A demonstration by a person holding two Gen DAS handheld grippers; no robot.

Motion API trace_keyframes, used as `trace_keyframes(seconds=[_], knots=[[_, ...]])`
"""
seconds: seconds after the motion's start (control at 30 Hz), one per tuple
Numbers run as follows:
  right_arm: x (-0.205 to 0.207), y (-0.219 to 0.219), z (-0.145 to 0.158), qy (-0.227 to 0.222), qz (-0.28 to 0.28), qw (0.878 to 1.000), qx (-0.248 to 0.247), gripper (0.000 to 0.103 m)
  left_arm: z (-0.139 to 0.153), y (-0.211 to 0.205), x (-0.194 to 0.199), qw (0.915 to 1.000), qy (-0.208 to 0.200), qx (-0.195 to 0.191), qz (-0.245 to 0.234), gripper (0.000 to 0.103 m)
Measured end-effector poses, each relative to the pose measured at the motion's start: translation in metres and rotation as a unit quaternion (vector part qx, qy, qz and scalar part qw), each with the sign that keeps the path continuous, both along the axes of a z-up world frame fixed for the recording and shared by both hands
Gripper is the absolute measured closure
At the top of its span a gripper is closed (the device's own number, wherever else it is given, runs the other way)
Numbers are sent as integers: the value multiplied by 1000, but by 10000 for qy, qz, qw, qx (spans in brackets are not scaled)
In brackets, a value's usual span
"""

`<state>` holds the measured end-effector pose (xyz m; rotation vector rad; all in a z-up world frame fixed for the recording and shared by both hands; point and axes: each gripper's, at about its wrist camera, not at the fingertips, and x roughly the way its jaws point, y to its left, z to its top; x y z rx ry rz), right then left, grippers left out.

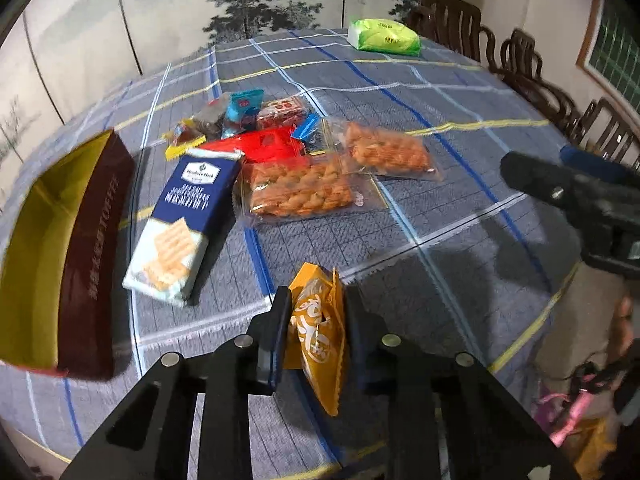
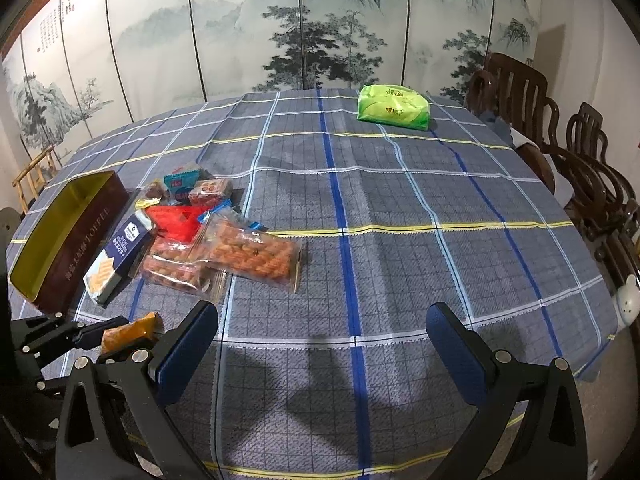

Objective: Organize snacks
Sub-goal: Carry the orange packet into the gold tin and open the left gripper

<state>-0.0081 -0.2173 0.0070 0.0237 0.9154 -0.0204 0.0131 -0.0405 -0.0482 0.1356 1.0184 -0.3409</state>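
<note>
the snacks are lying in a loose heap on the checked tablecloth (image 2: 400,200), just beside the open toffee tin (image 1: 80,240): a blue cracker pack (image 1: 180,220), a red packet (image 1: 268,144) and two clear bags of fried twists (image 1: 300,188). the left gripper (image 1: 318,320) is pinching a small orange packet (image 1: 316,320) between its pads, above the cloth. the right gripper (image 2: 322,344) is hanging with its jaws spread wide, holding nothing. a green tissue pack (image 2: 394,106) is lying well apart, at the far side.

Both wrist views angled down, close above table, sharing snack pile (image 1: 280,160)
</note>
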Motion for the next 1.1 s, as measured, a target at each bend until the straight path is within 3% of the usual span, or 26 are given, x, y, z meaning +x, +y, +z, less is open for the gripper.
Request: trace_keyframes(seconds=[0.2, 0.57, 0.8, 1.1], knots=[[0, 3, 0, 5, 59, 10000, -31, 0, 31, 23, -16, 9994, -129, -294, 102, 80], [-3, 27, -10, 221, 490, 9985, -55, 0, 90, 83, -12, 9949, -687, -351, 643, 79], [-2, 37, -12, 321, 648, 9973, -91, 0, 90, 116, 12, 9917, -897, 22, 922, 79], [2, 66, -9, 435, 1037, 9936, -75, 0, 61, 155, 52, 9883, -816, 442, 1213, 79]])
